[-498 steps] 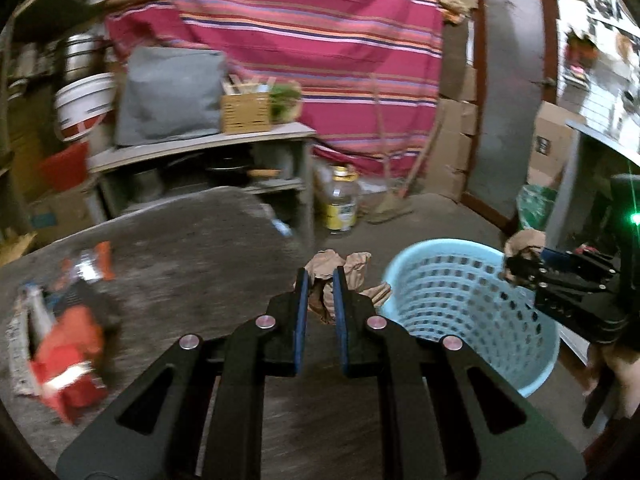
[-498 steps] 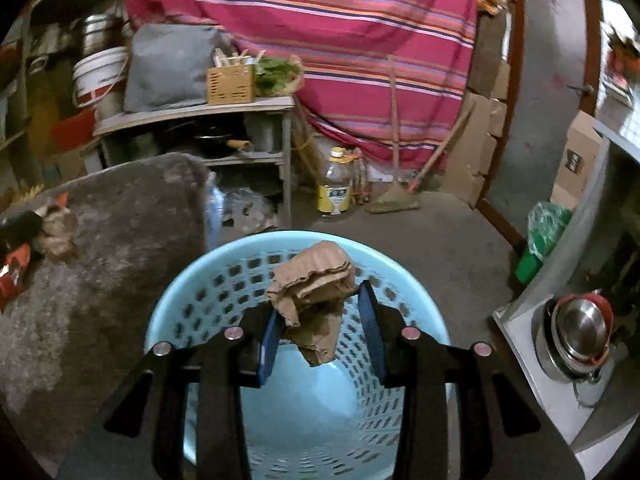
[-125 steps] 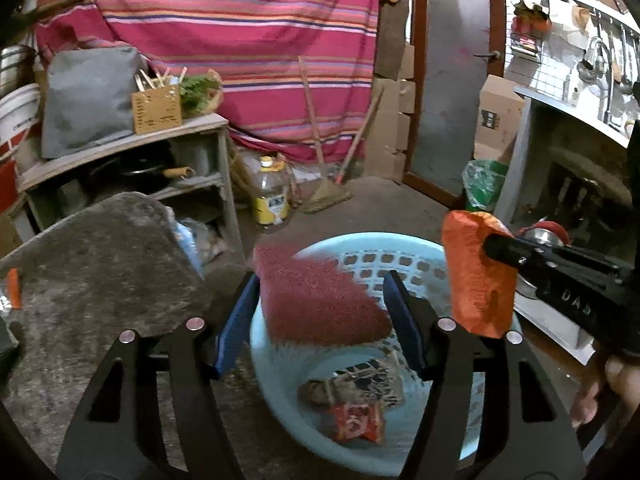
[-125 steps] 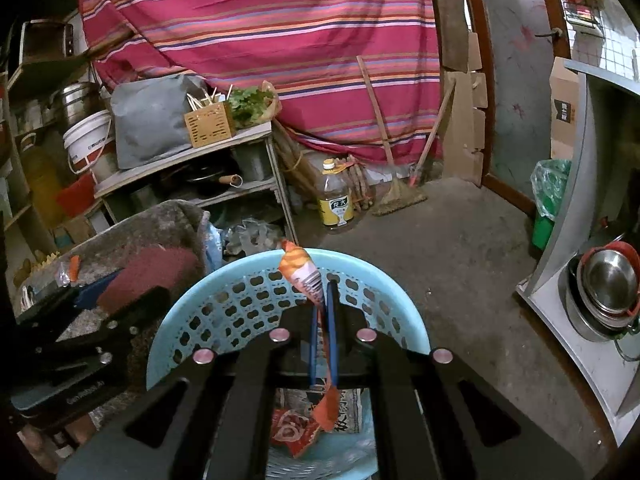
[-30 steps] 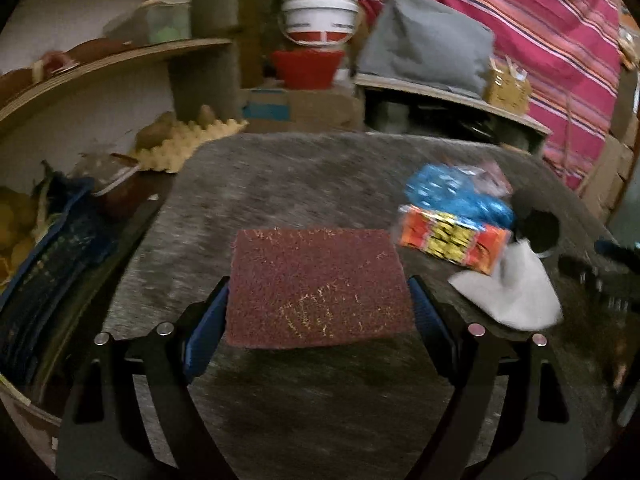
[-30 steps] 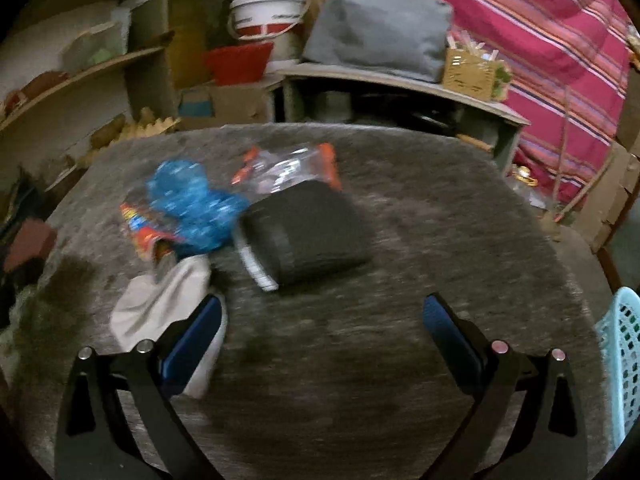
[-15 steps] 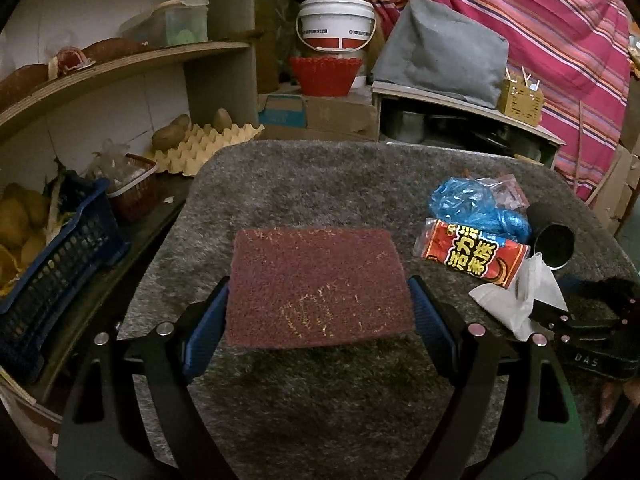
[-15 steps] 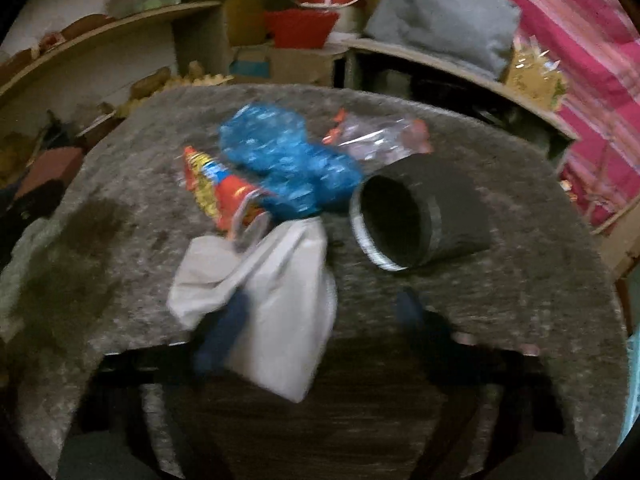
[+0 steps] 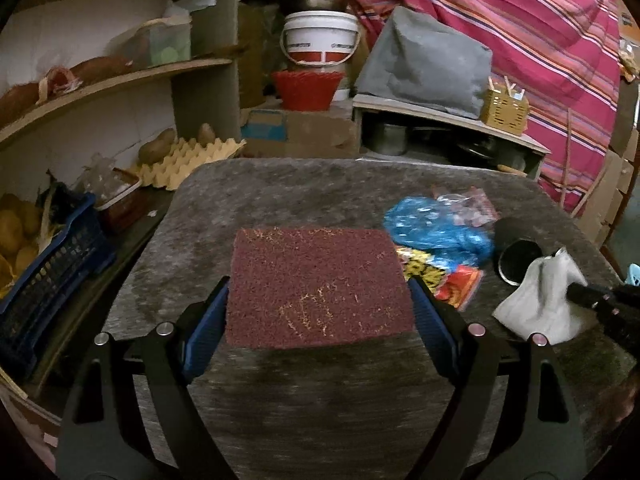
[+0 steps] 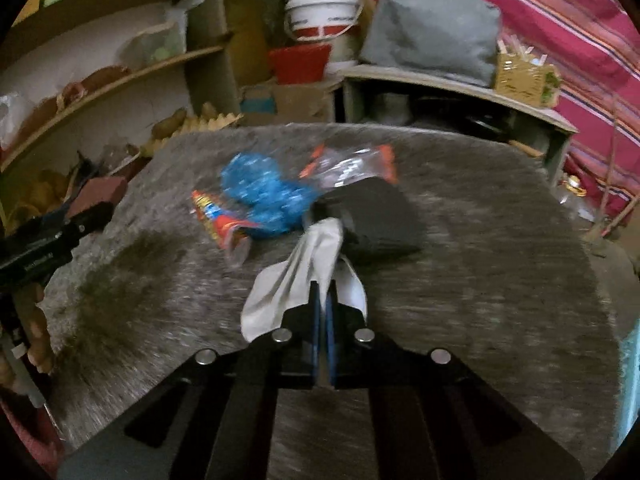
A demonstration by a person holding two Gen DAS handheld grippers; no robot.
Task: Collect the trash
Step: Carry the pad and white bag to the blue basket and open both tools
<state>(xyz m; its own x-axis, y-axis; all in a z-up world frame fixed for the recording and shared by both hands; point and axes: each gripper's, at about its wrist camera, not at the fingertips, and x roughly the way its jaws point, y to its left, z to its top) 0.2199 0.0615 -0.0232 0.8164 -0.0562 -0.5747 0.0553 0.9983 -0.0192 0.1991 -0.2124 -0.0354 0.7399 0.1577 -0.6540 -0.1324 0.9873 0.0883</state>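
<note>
Right hand-held gripper pressed together, pinching the white crumpled paper low over the near middle of the desk. Left hand-held gripper spread wide, clamping the maroon scouring pad flat between both pads, just above the desk.

Best done, probably: lift the paper straight up before swinging away, since its far tip lies against the black roll and a sideways drag could pull that along. Keep the pinch firm; thin paper slips easily. Hold the pad level and clear of the wrappers.

Just beyond the paper: a red and yellow snack wrapper, a blue crumpled bag, then a clear packet with orange ends, all bunched and touching.

Desk covered in grey, fuzzy fabric, darker patch at near left. Past it: egg tray, curved shelf, white bucket, grey cushion, striped curtain. Cramped, dim, cluttered.
</note>
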